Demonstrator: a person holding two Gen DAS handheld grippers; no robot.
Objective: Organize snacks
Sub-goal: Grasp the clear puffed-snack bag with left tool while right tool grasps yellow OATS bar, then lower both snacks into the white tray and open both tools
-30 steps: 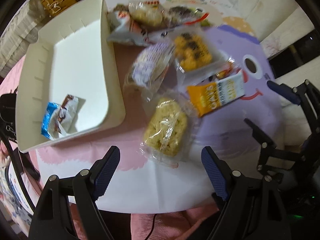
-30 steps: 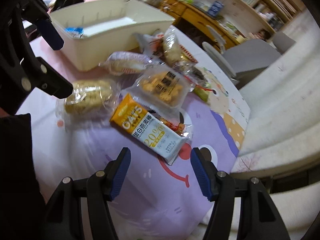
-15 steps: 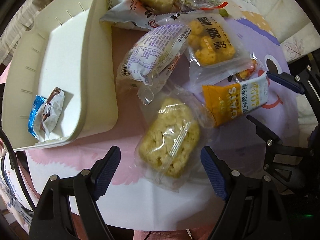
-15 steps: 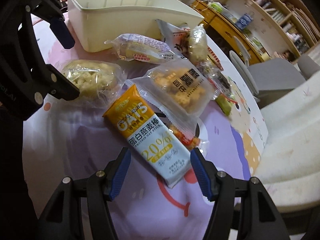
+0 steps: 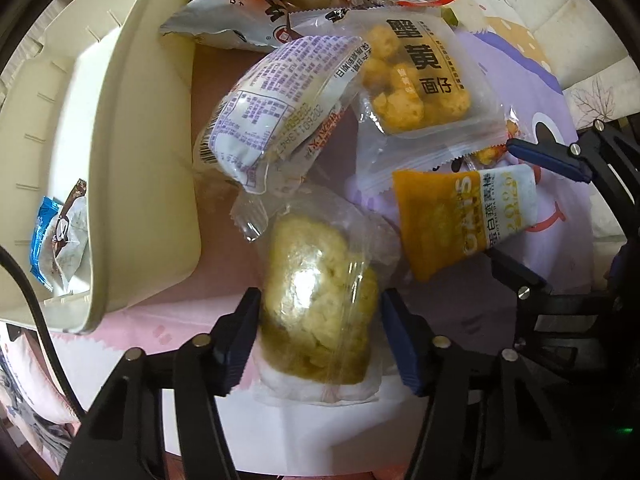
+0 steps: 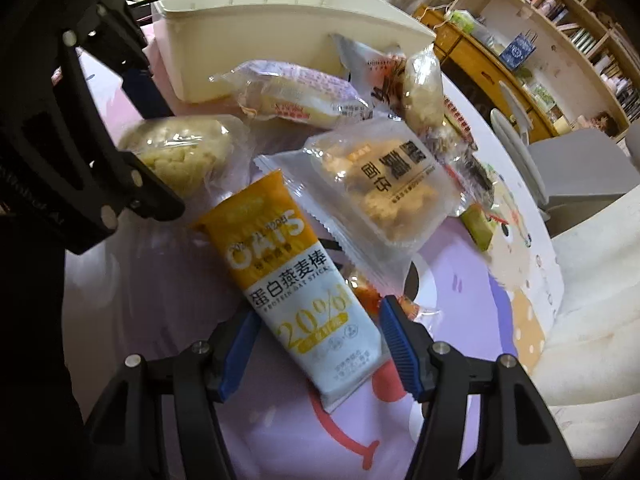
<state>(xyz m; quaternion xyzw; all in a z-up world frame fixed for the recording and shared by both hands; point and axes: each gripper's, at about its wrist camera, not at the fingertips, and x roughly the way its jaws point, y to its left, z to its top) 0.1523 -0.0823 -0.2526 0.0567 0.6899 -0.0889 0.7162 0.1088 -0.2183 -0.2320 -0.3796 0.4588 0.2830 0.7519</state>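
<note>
Now the left gripper is lower than a moment ago and closing its fingers around the clear-wrapped puffed rice cake on the counter, pads nearly touching the wrapper. The right gripper is straddling the oat bar, fingers released, not yet pinching. Both snacks are lying beside the cream bin, which is holding one blue packet, so two pickups look imminent.
</note>
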